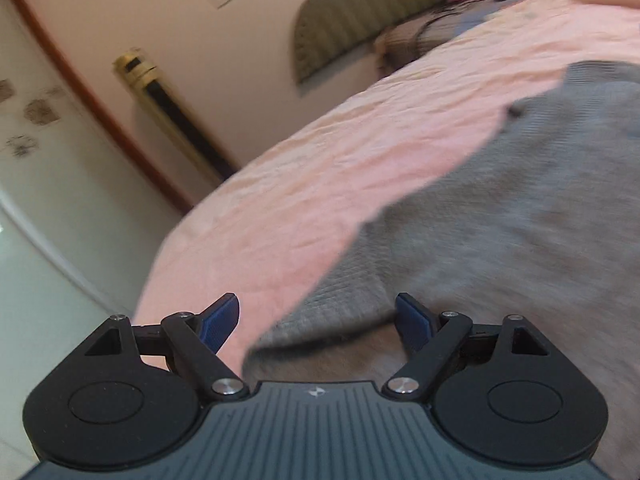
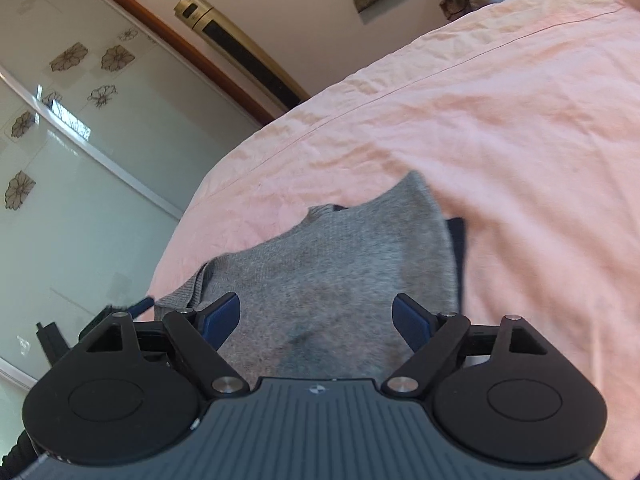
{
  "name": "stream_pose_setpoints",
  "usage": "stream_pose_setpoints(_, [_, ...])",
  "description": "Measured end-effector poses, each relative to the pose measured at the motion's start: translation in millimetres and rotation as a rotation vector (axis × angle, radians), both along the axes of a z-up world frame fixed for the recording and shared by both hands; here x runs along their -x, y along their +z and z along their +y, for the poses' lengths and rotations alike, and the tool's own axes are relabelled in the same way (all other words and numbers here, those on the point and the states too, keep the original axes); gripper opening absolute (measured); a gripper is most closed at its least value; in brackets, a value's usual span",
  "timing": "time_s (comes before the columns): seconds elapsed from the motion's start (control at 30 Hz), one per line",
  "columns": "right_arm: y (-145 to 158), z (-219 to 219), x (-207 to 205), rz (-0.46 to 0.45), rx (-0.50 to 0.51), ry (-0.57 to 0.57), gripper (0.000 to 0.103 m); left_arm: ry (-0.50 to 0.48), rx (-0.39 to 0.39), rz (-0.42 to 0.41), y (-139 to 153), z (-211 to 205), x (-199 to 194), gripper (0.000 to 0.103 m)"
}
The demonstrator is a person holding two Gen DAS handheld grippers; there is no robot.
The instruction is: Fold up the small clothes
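Note:
A small grey knit sweater (image 1: 520, 220) lies on a pink bed sheet (image 1: 340, 160). In the left wrist view its ribbed edge (image 1: 332, 308) lies just in front of my left gripper (image 1: 318, 322), whose jaws stand wide open and empty. In the right wrist view the sweater (image 2: 332, 264) lies flat with a dark blue layer (image 2: 460, 248) showing along its right edge. My right gripper (image 2: 316, 322) is open and empty, just above the sweater's near part. Part of the left gripper (image 2: 120, 312) shows at the sweater's left corner.
The bed edge (image 2: 192, 216) drops off at the left toward a sliding glass door with flower prints (image 2: 72, 120). A gold and black standing unit (image 2: 240, 48) is by the wall. Pillows and bundled clothes (image 1: 460, 8) lie at the head of the bed.

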State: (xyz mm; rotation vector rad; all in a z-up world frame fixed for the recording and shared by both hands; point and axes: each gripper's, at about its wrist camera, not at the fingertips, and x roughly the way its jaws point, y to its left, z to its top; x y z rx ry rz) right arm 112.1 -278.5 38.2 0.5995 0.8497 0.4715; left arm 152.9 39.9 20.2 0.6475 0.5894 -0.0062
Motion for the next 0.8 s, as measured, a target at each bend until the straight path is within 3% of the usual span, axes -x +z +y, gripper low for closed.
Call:
stream_pose_setpoints(0.1, [-2.5,5.8,2.6,0.003,0.005,0.018,0.084,0.221,0.112,-0.032,10.4,27.9,-29.1,0.086])
stream_pose_setpoints(0.17, [-3.1,2.9,9.5,0.004,0.018,0.016,0.084,0.348,0.270,-0.015,20.7,57.5,-30.2,0.084])
stream_pose_setpoints(0.27, [-3.5,-10.2,25.2,0.009,0.035,-0.006,0.084,0.392,0.401,0.054,24.0,88.2,-9.5,0.084])
stream_pose_setpoints(0.33, [-4.8,-25.4,41.1,0.009,0.034,-0.038,0.084,0.397,0.454,0.079,27.0,103.4,21.6,0.084])
stream_pose_setpoints(0.43, [-7.7,-46.7,72.9,0.021,0.021,-0.095,0.084,0.414,0.619,0.066,35.4,126.1,87.8,0.084])
stream_pose_setpoints(0.53, [-14.6,-61.0,111.4,0.045,0.006,-0.141,0.084,0.464,0.926,0.090,30.8,150.6,153.1,0.084])
stream_pose_setpoints(0.67, [-26.8,-67.0,154.8,0.096,-0.048,-0.182,0.084,0.547,1.346,0.118,1.5,160.1,221.3,0.085])
stream_pose_setpoints(0.73, [-31.2,-63.1,166.9,0.111,-0.093,-0.182,0.084,0.533,1.460,0.091,-5.2,156.7,232.7,0.088])
stream_pose_setpoints(0.8, [-34.5,-55.9,169.5,0.119,-0.134,-0.166,0.084,0.528,1.566,0.120,-13.5,153.3,230.2,0.088])
